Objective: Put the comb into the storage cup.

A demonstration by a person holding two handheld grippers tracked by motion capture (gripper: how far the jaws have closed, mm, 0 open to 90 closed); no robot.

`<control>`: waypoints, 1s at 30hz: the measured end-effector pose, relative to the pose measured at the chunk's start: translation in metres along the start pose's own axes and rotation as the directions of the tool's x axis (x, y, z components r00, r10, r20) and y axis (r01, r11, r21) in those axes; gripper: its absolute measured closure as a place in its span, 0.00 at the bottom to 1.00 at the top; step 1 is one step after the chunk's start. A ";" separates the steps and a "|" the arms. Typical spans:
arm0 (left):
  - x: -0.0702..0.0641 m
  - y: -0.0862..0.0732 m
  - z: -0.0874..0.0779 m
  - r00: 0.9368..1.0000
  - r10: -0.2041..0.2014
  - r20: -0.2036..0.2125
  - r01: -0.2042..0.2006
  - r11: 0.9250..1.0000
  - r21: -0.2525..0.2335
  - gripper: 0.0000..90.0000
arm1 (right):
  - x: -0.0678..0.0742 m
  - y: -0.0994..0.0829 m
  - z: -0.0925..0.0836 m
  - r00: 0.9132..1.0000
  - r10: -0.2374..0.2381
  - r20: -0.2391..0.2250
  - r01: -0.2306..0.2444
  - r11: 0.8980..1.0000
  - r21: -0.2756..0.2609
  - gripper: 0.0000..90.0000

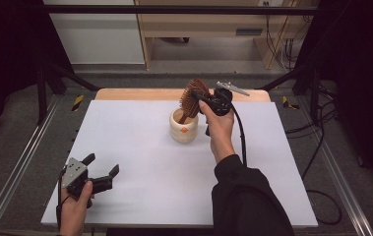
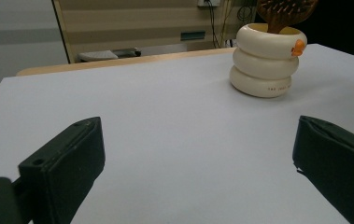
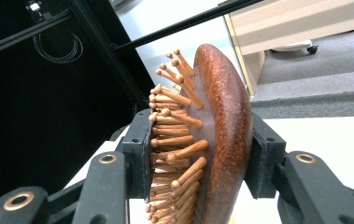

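Note:
A brown wooden hairbrush with peg bristles stands handle-down in a cream ringed cup near the back middle of the white table. My right gripper is shut on the brush head. In the right gripper view the brush sits clamped between the two jaws, pegs against the left jaw and its back against the right. My left gripper rests open at the front left with nothing between its fingers. The left gripper view looks across the table to the cup with an orange mark, the brush rising from it.
The white tabletop spreads between the two grippers. A wooden strip runs along its back edge. Metal rails flank the table, and cables lie on the floor at the right.

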State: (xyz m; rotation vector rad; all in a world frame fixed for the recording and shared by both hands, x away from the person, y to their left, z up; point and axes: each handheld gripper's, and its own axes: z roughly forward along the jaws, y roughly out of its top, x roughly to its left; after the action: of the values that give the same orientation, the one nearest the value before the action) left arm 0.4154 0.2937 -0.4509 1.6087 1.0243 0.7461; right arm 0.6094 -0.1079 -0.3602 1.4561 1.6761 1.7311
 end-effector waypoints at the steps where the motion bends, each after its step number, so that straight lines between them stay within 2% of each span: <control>1: 0.000 0.000 0.000 1.000 0.000 0.000 0.000 1.000 0.000 0.03 | 0.000 0.000 0.000 1.000 0.003 0.000 -0.003 1.000 0.001 0.58; 30: 0.000 0.000 0.001 1.000 0.001 0.003 -0.001 1.000 0.003 0.03 | -0.004 -0.003 0.002 1.000 0.018 0.003 -0.018 1.000 0.003 0.58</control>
State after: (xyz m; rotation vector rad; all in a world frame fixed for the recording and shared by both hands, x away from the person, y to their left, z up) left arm 0.4157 0.2933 -0.4513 1.6128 1.0231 0.7426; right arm 0.6116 -0.1095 -0.3649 1.4790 1.6695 1.7363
